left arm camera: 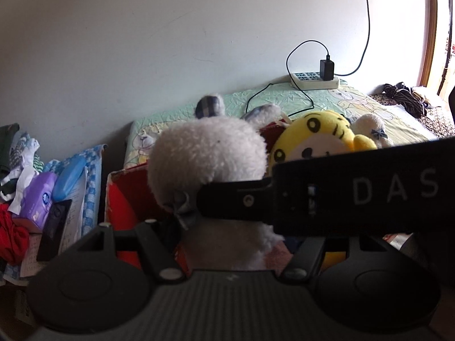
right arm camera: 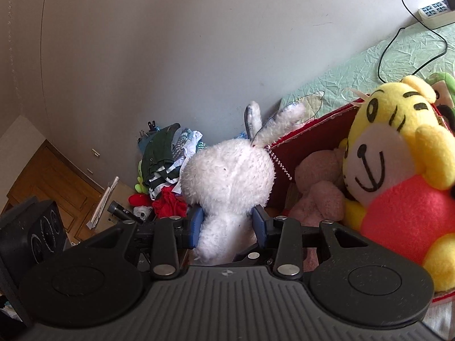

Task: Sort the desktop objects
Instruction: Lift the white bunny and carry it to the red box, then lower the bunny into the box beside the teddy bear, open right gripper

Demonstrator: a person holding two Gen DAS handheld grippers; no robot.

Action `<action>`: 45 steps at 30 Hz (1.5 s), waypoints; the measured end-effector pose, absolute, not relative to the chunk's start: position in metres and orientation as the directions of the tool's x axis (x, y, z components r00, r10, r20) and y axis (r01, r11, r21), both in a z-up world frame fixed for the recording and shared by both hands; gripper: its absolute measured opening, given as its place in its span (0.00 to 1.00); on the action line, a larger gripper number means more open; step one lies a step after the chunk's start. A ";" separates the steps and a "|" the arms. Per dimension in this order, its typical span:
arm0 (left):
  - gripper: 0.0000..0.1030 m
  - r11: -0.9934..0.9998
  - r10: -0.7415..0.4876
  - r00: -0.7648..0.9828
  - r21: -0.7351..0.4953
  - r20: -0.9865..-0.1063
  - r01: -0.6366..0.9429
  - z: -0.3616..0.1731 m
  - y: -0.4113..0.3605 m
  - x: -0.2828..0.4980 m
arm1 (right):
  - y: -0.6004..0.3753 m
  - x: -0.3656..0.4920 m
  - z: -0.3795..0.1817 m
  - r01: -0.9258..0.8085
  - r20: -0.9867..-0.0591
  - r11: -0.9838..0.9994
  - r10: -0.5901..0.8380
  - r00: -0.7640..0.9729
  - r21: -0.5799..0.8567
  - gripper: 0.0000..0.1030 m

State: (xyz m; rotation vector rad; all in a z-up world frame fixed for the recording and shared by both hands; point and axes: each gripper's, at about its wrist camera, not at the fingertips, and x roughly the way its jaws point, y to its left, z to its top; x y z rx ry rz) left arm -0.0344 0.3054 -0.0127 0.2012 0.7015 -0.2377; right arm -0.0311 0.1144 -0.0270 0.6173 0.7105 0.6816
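Inside the red box sit one yellow tiger and seemingly one pink plush; the right gripper clamps the white rabbit, the left gripper's closure unclear.

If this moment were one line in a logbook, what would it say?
right tongs: shut on white plush rabbit | left tongs: state unclear | rabbit: over red box | yellow tiger plush: in box

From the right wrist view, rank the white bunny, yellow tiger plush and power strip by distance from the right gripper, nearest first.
1. White bunny: held between the right gripper fingers, dead centre.
2. Yellow tiger plush: just to the right, sitting in the red box.
3. Power strip: far upper right, against the wall.
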 end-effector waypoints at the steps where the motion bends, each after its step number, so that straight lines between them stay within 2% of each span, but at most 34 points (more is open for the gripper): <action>1: 0.67 0.955 -0.147 0.736 0.100 -0.661 0.280 -0.015 0.307 -0.031 | 0.117 -0.029 -0.028 -0.342 -0.382 0.629 0.731 0.566 0.698 0.40; 7: 0.67 0.962 -0.150 0.688 0.056 -0.710 0.267 -0.028 0.321 -0.009 | 0.131 -0.011 -0.035 -0.332 -0.440 0.667 0.713 0.546 0.668 0.39; 16: 0.70 0.956 -0.140 0.662 0.073 -0.736 0.284 -0.040 0.320 0.004 | 0.136 0.008 -0.054 -0.262 -0.515 0.717 0.663 0.544 0.646 0.38; 35: 0.74 0.959 -0.207 0.597 -0.039 -0.775 0.280 -0.053 0.330 0.015 | 0.138 0.014 -0.061 -0.244 -0.541 0.719 0.664 0.516 0.650 0.44; 40: 0.80 0.955 -0.192 0.614 -0.002 -0.766 0.296 -0.054 0.326 0.015 | 0.137 0.014 -0.064 -0.227 -0.542 0.709 0.672 0.504 0.668 0.45; 45: 0.80 0.952 -0.200 0.611 -0.003 -0.766 0.308 -0.054 0.326 0.015 | 0.136 0.009 -0.066 -0.222 -0.536 0.709 0.668 0.517 0.669 0.44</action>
